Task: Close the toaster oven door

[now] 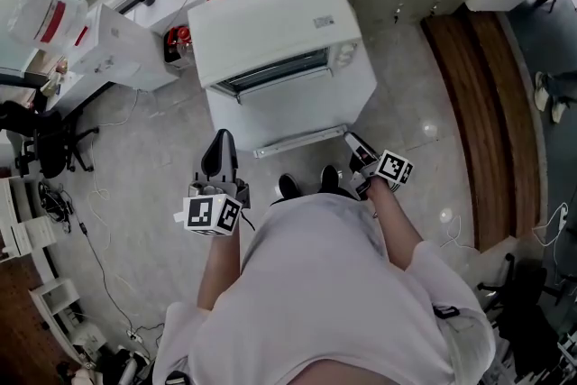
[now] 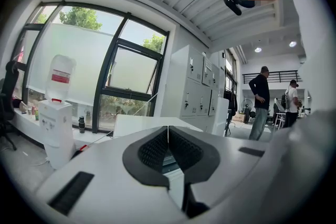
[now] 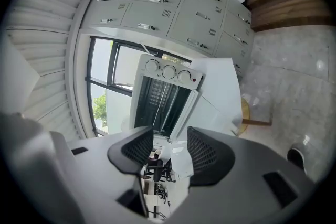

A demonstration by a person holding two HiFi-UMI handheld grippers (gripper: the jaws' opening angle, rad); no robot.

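Observation:
The white toaster oven [image 1: 270, 27] stands in front of me with its door [image 1: 293, 108] swung down and open. The door's handle bar [image 1: 299, 141] runs along the near edge. My right gripper [image 1: 355, 145] is open and empty, just off the right end of that handle. In the right gripper view, the right gripper [image 3: 170, 152] has parted pads that frame the open oven cavity [image 3: 160, 105], the knobs [image 3: 169, 72] and the white door [image 3: 218, 92]. My left gripper [image 1: 219, 144] is shut on nothing, left of the door. In the left gripper view, the left gripper [image 2: 168, 140] has its pads pressed together.
A water dispenser [image 2: 56, 123] stands by the window at the left. Grey lockers [image 2: 197, 94] line the far wall, and two people [image 2: 261, 102] stand beyond them. A wooden strip [image 1: 491, 104] runs along the floor at the right. An office chair [image 1: 41, 140] sits at the far left.

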